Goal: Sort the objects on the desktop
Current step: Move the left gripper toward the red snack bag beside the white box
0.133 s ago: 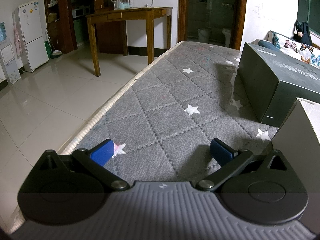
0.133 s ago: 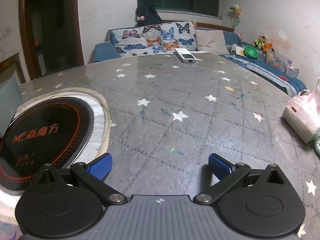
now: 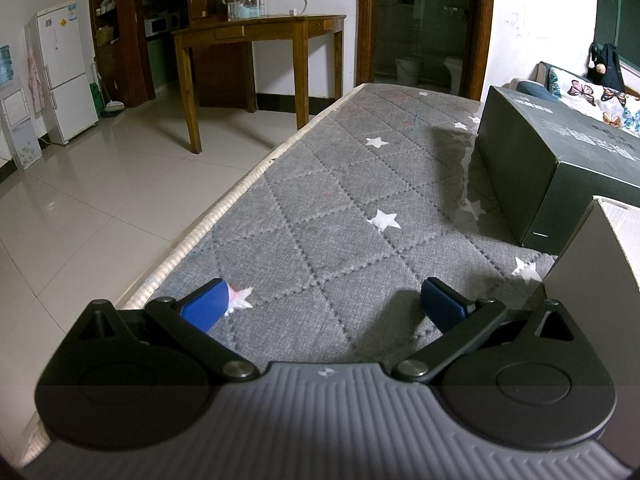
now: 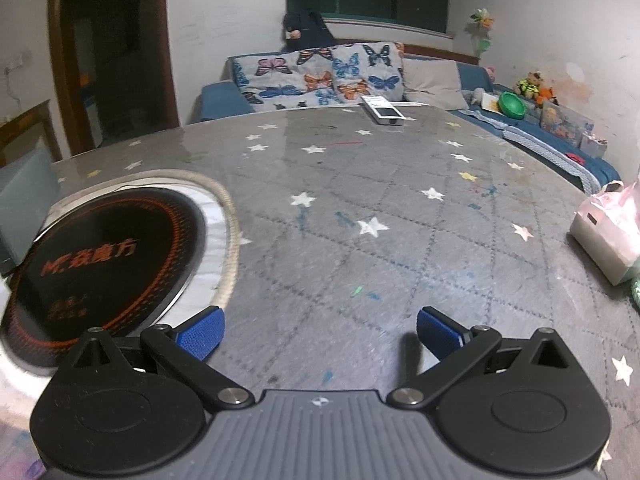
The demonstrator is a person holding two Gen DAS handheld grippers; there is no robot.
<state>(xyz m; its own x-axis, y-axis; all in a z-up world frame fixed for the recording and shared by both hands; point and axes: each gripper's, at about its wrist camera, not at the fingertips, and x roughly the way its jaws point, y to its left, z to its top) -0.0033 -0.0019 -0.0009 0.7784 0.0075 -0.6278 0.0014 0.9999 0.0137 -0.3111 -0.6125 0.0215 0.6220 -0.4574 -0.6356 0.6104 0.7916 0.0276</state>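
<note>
Right wrist view: both grippers, right and left, hover with jaws spread empty; the light, rigid remote across the counter likely suits a grip across its narrow sides.

The table cover looks like grey quilted cloth, matt and nubbly with stitched diamonds and white stars; under the right gripper's view it takes a glossy sheen, as if a clear film lies over it. The dark green box seems smooth cardboard with a faint satin finish, and the pale box beside it is matt card. The round black cooktop is glassy and reflective, ringed by dull metal. The left gripper has matt black plastic arms, ribbed grey housing, shiny metal pivots and textured blue pads. The floor tiles are polished and glossy.
</note>
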